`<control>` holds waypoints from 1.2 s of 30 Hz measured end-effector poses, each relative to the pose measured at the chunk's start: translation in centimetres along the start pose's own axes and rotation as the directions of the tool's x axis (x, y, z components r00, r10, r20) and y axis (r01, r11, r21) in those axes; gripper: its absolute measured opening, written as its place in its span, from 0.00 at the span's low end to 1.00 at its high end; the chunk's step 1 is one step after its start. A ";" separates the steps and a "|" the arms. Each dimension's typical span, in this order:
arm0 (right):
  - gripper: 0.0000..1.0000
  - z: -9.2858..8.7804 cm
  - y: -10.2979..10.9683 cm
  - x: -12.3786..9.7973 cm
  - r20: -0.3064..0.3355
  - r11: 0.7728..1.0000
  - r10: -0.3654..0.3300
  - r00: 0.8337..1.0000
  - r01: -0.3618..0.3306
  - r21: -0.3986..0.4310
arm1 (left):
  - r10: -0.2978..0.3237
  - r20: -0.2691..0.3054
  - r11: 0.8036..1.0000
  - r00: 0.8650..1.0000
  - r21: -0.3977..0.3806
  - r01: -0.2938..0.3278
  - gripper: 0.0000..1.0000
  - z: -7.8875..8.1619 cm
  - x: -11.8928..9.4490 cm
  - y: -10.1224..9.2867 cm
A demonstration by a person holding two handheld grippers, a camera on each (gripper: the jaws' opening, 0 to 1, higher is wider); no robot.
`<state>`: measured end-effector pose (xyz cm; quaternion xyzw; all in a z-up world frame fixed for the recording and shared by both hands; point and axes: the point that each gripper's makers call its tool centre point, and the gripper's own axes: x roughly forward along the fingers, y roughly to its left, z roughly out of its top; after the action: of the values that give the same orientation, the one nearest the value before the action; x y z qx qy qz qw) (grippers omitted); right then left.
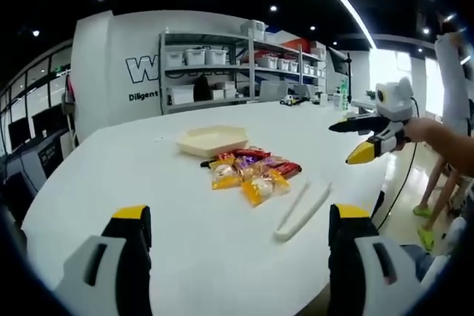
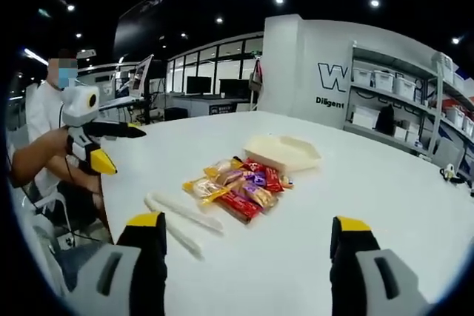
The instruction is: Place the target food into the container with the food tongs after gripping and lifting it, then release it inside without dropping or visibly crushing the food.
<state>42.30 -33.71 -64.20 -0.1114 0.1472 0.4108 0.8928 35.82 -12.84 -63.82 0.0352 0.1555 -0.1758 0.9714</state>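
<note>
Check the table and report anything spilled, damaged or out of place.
Nothing stands out. The snack packets lie in a loose heap beside the shallow container, none torn as far as can be seen. The white tongs lie flat on the table, untouched. Both the left gripper and right gripper are open.

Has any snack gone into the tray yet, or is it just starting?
Just starting. Done: nothing; the cream tray looks empty. In hand: nothing; the left gripper and right gripper are both open above the white table, and the white tongs lie untouched beside the snack packets. Left: pick up the tongs, grip a packet, lift it, and release it in the tray.
</note>
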 end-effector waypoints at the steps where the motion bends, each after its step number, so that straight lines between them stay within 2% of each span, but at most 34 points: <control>1: 0.90 -0.1 0.0 0.2 -0.001 1.000 0.002 1.000 -0.002 0.000 | -0.002 0.000 1.000 1.000 -0.001 0.002 0.99 0.0 0.0 0.0; 19: 0.85 -0.6 -0.1 2.7 -0.023 0.999 0.039 0.999 -0.039 0.005 | -0.015 -0.013 1.000 1.000 0.003 0.015 0.99 -0.7 0.2 -0.3; 36: 0.82 -0.3 1.1 2.6 -0.019 0.998 0.069 0.997 -0.069 -0.011 | -0.034 -0.017 0.999 0.999 0.012 0.034 0.99 -0.8 0.3 -0.6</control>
<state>43.00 -31.33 -65.51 -0.1152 0.1567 0.4413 0.8760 35.60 -13.43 -64.64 0.0399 0.1631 -0.1931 0.9667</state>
